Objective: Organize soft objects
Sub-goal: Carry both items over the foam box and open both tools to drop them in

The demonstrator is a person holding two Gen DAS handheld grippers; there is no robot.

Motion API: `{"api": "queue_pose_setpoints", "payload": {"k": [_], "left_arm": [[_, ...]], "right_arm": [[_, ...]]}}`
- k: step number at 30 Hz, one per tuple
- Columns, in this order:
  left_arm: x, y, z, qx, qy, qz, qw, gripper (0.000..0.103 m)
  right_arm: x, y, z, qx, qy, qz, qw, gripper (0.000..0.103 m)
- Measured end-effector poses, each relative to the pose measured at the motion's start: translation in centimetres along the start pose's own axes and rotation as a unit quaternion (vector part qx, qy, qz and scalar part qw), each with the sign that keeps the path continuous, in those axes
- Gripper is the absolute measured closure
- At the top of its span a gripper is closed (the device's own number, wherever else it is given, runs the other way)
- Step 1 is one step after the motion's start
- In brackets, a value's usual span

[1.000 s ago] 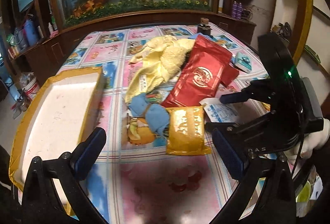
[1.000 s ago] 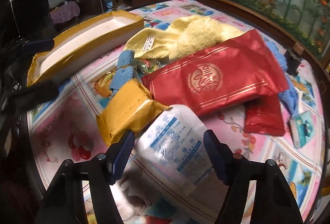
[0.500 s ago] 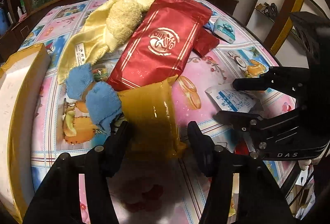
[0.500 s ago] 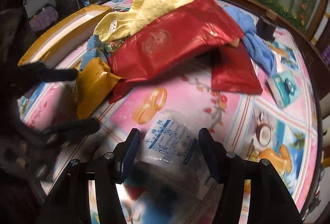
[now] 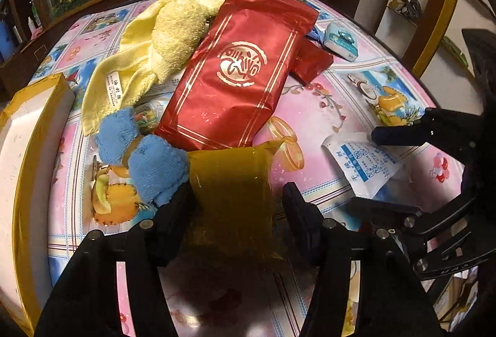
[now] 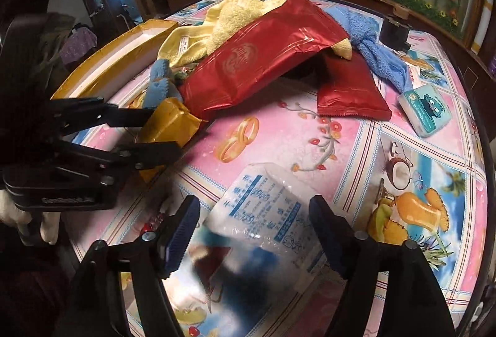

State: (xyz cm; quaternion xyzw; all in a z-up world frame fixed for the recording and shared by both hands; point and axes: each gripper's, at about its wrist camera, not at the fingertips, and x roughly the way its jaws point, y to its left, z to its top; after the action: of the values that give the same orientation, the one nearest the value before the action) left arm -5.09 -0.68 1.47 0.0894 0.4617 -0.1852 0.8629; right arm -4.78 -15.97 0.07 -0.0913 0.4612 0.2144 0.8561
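Note:
My left gripper (image 5: pixel 237 200) is open, its fingers on either side of a mustard-yellow soft packet (image 5: pixel 231 182) lying on the table; the same packet shows in the right wrist view (image 6: pixel 169 124). My right gripper (image 6: pixel 252 225) is open around a white packet with blue print (image 6: pixel 266 210), which also shows in the left wrist view (image 5: pixel 365 163). Behind lie a big red foil bag (image 5: pixel 238 73), a yellow towel (image 5: pixel 161 42), blue cloth pieces (image 5: pixel 152 163) and a small red packet (image 6: pixel 350 92).
A white tray with a yellow rim (image 5: pixel 28 151) stands at the left edge. A blue towel (image 6: pixel 372 39), a teal tissue pack (image 6: pixel 424 112) and a dark small object (image 6: pixel 393 30) lie at the back. The flowered tablecloth (image 6: pixel 310 135) covers the round table.
My left gripper has come down and forward and closed in around the yellow packet. My right gripper has drawn the white packet away from the pile, to the right.

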Motion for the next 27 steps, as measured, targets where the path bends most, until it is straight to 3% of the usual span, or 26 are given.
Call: {"api": "queue_pose_setpoints", "payload": {"k": [3, 6, 9, 14, 27], "left_arm": [[0.2, -0.1, -0.1, -0.001, -0.004, 0.007, 1.0, 0.052], [-0.3, 0.9, -0.4, -0.018, -0.005, -0.016, 0.9997, 0.062], [-1.2, 1.7, -0.7, -0.037, -0.01, -0.033, 0.9987, 0.062], [-3.8, 2.4, -1.2, -0.053, -0.038, -0.046, 0.9968, 0.063], [-11.3, 6.8, -1.1, -0.098, -0.107, -0.018, 0.9892, 0.062]], "right_arm": [[0.6, 0.2, 0.0, -0.007, 0.006, -0.016, 1.0, 0.026], [0.9, 0.4, -0.1, -0.013, 0.008, -0.026, 1.0, 0.027], [0.7, 0.8, -0.4, -0.017, 0.007, -0.037, 0.999, 0.044], [-0.7, 0.4, -0.4, 0.003, -0.005, -0.01, 1.0, 0.071], [-4.0, 2.0, 0.3, 0.023, -0.043, 0.012, 0.999, 0.074]]}}
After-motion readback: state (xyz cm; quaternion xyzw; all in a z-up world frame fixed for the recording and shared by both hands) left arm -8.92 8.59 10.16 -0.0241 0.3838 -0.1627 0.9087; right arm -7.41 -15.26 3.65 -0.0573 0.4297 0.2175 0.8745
